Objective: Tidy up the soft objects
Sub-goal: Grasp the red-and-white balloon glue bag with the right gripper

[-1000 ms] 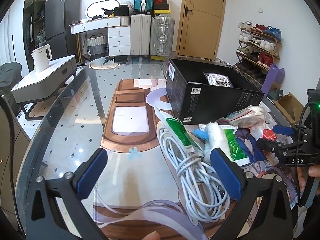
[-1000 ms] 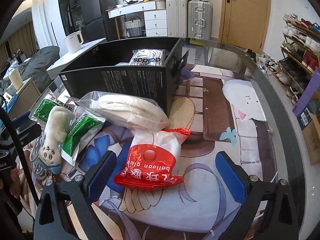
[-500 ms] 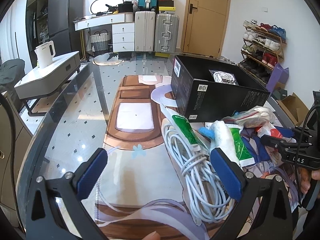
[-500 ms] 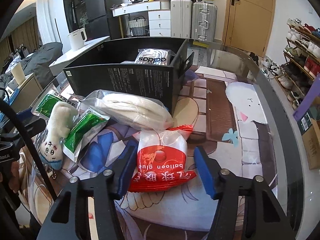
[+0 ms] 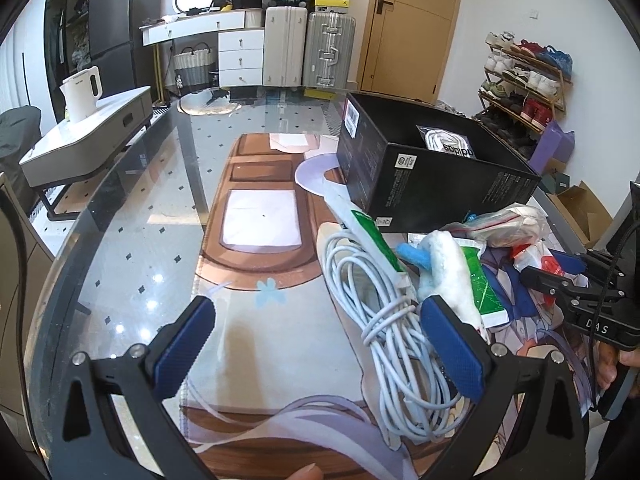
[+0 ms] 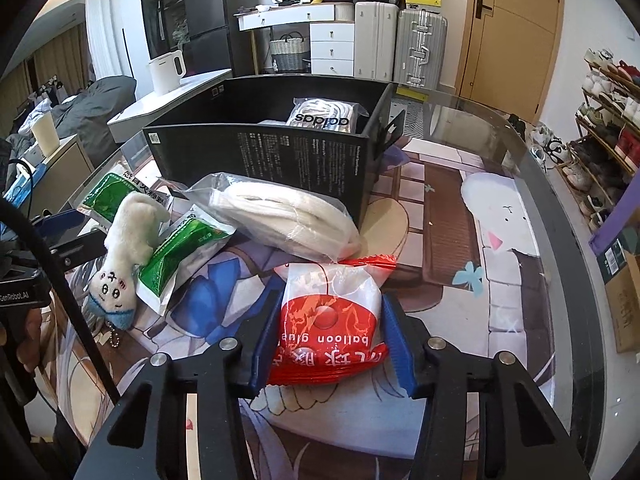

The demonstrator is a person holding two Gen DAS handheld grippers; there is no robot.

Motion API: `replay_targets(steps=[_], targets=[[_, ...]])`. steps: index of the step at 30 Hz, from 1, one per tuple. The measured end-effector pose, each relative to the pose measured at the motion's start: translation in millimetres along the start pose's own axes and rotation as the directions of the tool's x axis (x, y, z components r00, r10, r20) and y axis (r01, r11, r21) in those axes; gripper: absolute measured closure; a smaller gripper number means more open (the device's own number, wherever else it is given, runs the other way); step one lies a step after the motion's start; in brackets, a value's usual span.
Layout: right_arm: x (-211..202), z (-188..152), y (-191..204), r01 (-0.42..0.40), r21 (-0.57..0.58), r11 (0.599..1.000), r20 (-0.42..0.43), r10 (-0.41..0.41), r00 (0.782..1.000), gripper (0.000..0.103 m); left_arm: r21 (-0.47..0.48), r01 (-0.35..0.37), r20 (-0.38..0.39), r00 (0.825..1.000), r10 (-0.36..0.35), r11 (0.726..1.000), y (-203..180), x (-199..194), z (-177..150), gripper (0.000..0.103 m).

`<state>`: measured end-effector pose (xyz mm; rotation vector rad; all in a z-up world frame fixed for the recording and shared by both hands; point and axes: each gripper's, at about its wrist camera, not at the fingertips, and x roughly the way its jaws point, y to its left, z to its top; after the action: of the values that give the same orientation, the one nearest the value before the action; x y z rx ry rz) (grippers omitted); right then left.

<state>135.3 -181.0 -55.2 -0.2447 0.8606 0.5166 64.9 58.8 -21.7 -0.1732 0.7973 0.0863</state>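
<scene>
Left wrist view: left gripper (image 5: pixel 320 356) hovering spread wide over printed cartoon table mat (image 5: pixel 280 344), coiled white cable (image 5: pixel 396 332) lying beside its right finger.

Right wrist view: right gripper (image 6: pixel 328 340) pinching red-and-white plastic balloon-glue bag (image 6: pixel 330 316) on mat, just in front of black cardboard box (image 6: pixel 264 160) near table's far edge.

The left hand-held gripper (image 5: pixel 320 354) is a matte black plastic frame with two arms, each ending in a ribbed blue pad (image 5: pixel 182 346) and fastened with round silver screws (image 5: pixel 135 350). A black cable (image 5: pixel 18 240) curves along its left side, and a bare fingertip (image 5: pixel 306 472) shows beneath it. The right hand-held gripper (image 6: pixel 328 336) has the same black frame, blue pads and silver screws; seen from the left camera, its body carries white lettering "DAS" (image 5: pixel 597 327).
</scene>
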Motion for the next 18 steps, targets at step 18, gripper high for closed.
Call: replay_targets(steps=[18], targets=[[-3, 2, 4, 0.001, -0.018, 1.000, 0.012, -0.001, 1.000, 0.056, -0.054, -0.037, -0.071, 0.997, 0.033, 0.998, 9, 11, 1, 0.002]])
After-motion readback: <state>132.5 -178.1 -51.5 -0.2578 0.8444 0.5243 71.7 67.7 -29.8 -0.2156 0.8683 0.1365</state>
